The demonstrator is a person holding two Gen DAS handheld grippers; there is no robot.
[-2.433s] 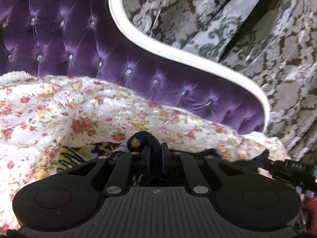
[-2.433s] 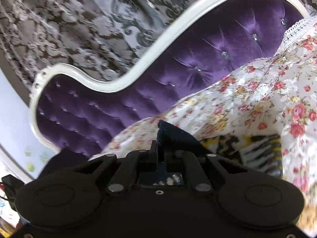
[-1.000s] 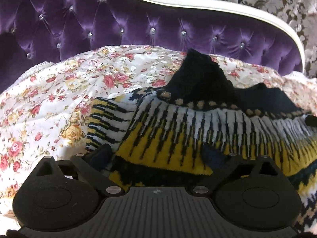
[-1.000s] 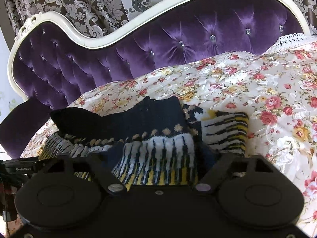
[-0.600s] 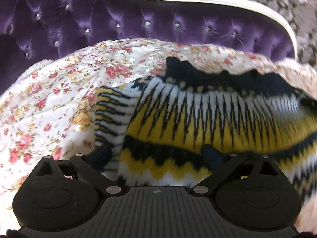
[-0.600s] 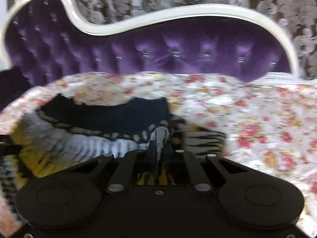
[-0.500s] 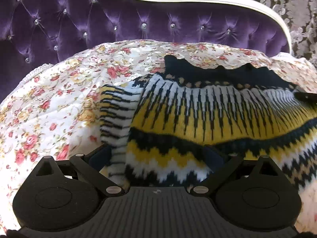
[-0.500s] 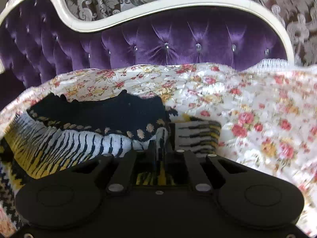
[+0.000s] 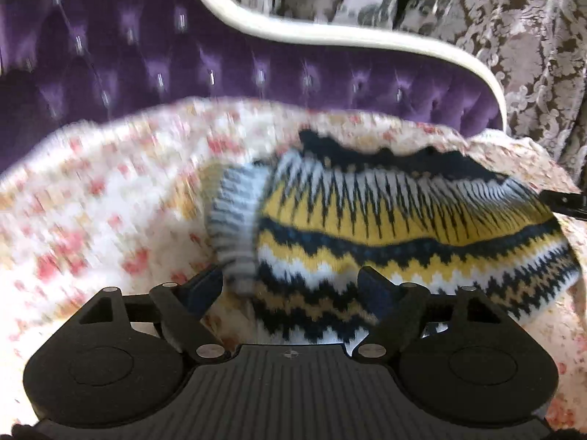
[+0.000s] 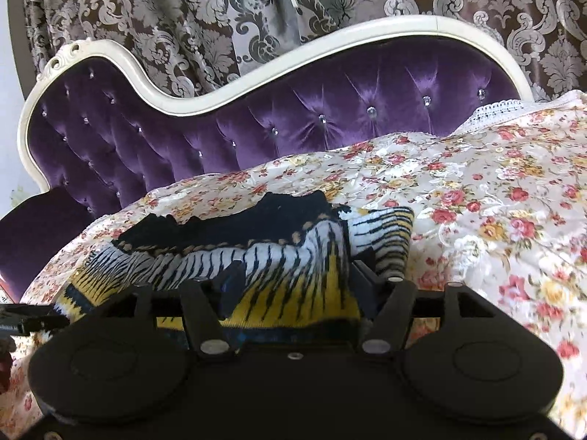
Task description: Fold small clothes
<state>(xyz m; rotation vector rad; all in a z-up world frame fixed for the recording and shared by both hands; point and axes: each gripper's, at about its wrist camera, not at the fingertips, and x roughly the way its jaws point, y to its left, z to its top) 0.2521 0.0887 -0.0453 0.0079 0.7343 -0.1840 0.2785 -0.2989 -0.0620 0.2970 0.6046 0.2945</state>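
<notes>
Lying on the floral bedspread (image 10: 495, 198) in front of the purple tufted headboard (image 10: 330, 110), the knitted sweater (image 9: 403, 227) is spreading flat. Both the left tool (image 9: 290, 286) and the right tool (image 10: 293, 275) are sitting spread, straddling its near edge without pinching it.

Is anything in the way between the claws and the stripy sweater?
No, nothing visible. Both claws are open right over the sweater: the left claw at its lower edge, the right claw near its sleeve. Only the flowery bedspread lies under it.
</notes>
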